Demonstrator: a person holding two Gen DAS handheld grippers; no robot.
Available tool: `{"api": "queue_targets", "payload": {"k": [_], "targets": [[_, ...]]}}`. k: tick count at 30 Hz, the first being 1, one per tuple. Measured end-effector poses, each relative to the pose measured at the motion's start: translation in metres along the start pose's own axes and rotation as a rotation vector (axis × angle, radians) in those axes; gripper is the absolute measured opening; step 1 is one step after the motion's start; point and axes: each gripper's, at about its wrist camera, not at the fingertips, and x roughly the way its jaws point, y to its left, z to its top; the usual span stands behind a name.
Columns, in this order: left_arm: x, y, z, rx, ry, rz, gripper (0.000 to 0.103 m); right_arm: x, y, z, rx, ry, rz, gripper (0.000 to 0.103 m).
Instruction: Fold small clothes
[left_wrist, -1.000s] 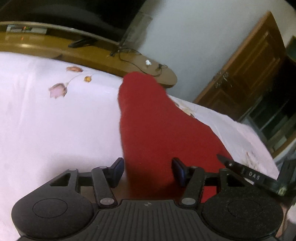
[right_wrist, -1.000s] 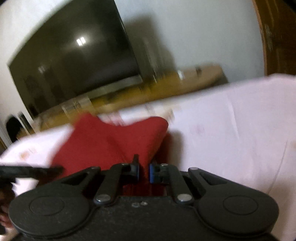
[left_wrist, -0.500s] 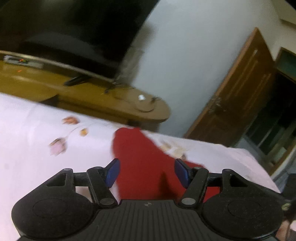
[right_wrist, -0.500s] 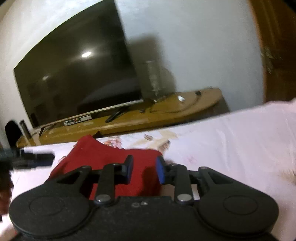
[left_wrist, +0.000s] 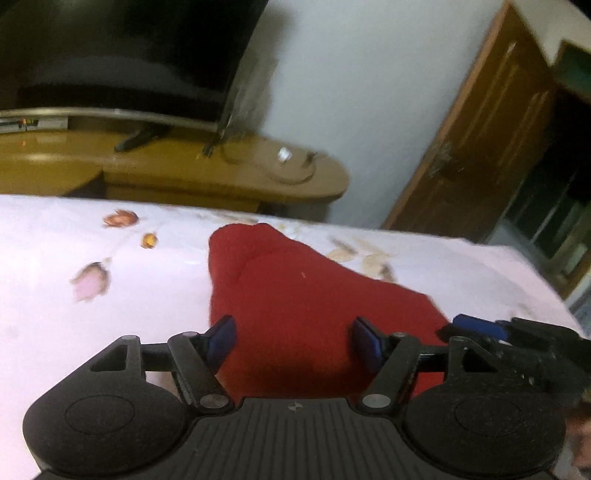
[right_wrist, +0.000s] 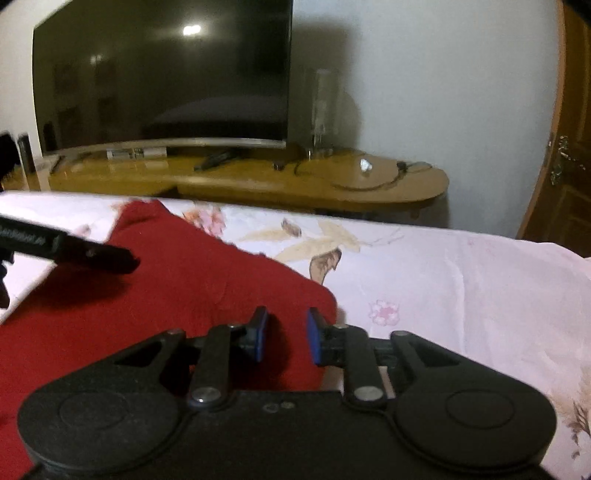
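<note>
In the left wrist view, the left gripper (left_wrist: 295, 339) fills the bottom of the frame with its blue-padded jaws spread wide and opening further. The red knitted cloth garment (left_wrist: 295, 295) lies flat beneath and beyond them, in the lower centre of the picture, and neither pad presses on it. The garment rests on the pale pink bed sheet printed with flowers (left_wrist: 92, 314), tapering to a rounded end near the middle of the frame. At the lower right edge the tip of the right gripper (left_wrist: 476, 326) reaches in over the garment's right corner. Both tools seem set at the near edge of the garment because a fold has just been laid and let go. A second ago these jaws stood narrower around the cloth and the garment filled more of the frame; now the gripper has lifted, so the wooden TV bench (left_wrist: 221, 173) and the dark television screen (left_wrist: 129, 55) show larger at the top.

In the right wrist view, the right gripper (right_wrist: 284, 334) sits bottom centre, its jaws parted with a modest gap and nothing clamped; the garment's right edge lies under and behind them. The left gripper (right_wrist: 125, 258) juts in from the left edge over the red cloth. A second ago these jaws were almost pinched together over a raised bunch of cloth; since then they have let go, and the garment lies flatter.
</note>
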Motion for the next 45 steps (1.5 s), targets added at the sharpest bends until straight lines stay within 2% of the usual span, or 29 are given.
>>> {"api": "queue_targets", "payload": {"k": [2, 3, 4, 5, 8, 11, 13, 17, 18, 21, 22, 23, 26, 30, 33, 34, 35, 36, 38, 40, 45], "targets": [[-0.028, 0.002, -0.018, 0.006, -0.003, -0.038, 0.068, -0.028, -0.002, -0.006, 0.022, -0.042, 0.024, 0.033], [-0.037, 0.002, -0.027, 0.007, 0.01, -0.045, 0.068, -0.042, -0.002, -0.011, 0.039, -0.054, 0.041, 0.038], [-0.047, 0.001, -0.037, 0.01, 0.026, -0.053, 0.068, -0.056, 0.0, -0.017, 0.055, -0.059, 0.059, 0.049], [-0.058, -0.001, -0.048, 0.016, 0.029, -0.06, 0.068, -0.069, 0.002, -0.024, 0.069, -0.059, 0.072, 0.052], [-0.082, 0.002, -0.071, -0.033, 0.041, -0.067, 0.068, -0.101, 0.004, -0.049, 0.156, -0.025, 0.115, 0.053], [-0.087, 0.009, -0.088, -0.107, 0.08, -0.078, 0.068, -0.115, 0.002, -0.066, 0.259, 0.026, 0.131, 0.051], [-0.084, 0.01, -0.096, -0.143, 0.112, -0.104, 0.068, -0.114, 0.003, -0.072, 0.294, 0.062, 0.142, 0.044], [-0.077, 0.011, -0.103, -0.132, 0.13, -0.089, 0.068, -0.099, 0.01, -0.074, 0.297, 0.157, 0.116, 0.041], [-0.077, 0.01, -0.104, -0.126, 0.132, -0.089, 0.068, -0.097, 0.011, -0.076, 0.297, 0.165, 0.115, 0.04], [-0.079, 0.01, -0.107, -0.096, 0.137, -0.091, 0.068, -0.097, 0.015, -0.078, 0.282, 0.169, 0.147, 0.023], [-0.081, 0.01, -0.108, -0.076, 0.138, -0.089, 0.066, -0.098, 0.015, -0.078, 0.264, 0.165, 0.144, 0.02], [-0.082, 0.009, -0.108, -0.05, 0.141, -0.079, 0.062, -0.099, 0.012, -0.078, 0.26, 0.165, 0.148, 0.019], [-0.084, 0.004, -0.11, 0.047, 0.143, -0.064, 0.061, -0.101, 0.008, -0.079, 0.25, 0.174, 0.142, 0.018], [-0.084, 0.005, -0.107, 0.059, 0.132, -0.056, 0.061, -0.096, 0.007, -0.086, 0.254, 0.167, 0.134, 0.02], [-0.09, 0.001, -0.102, 0.047, 0.137, -0.038, 0.063, -0.1, 0.007, -0.083, 0.28, 0.171, 0.136, 0.026], [-0.094, -0.001, -0.1, 0.045, 0.128, -0.034, 0.066, -0.104, 0.006, -0.083, 0.292, 0.162, 0.138, 0.03], [-0.098, -0.001, -0.098, 0.044, 0.104, -0.03, 0.075, -0.109, 0.004, -0.083, 0.304, 0.146, 0.141, 0.031], [-0.101, -0.001, -0.095, 0.037, 0.085, -0.032, 0.079, -0.114, 0.002, -0.083, 0.319, 0.126, 0.145, 0.033], [-0.102, 0.004, -0.089, 0.004, 0.066, -0.045, 0.079, -0.119, -0.01, -0.084, 0.388, 0.097, 0.168, 0.038], [-0.099, 0.01, -0.081, -0.037, 0.055, -0.061, 0.079, -0.117, -0.023, -0.083, 0.471, 0.073, 0.192, 0.054], [-0.077, 0.03, -0.065, -0.184, 0.077, -0.161, 0.079, -0.101, -0.051, -0.073, 0.577, 0.024, 0.259, 0.068]]}}
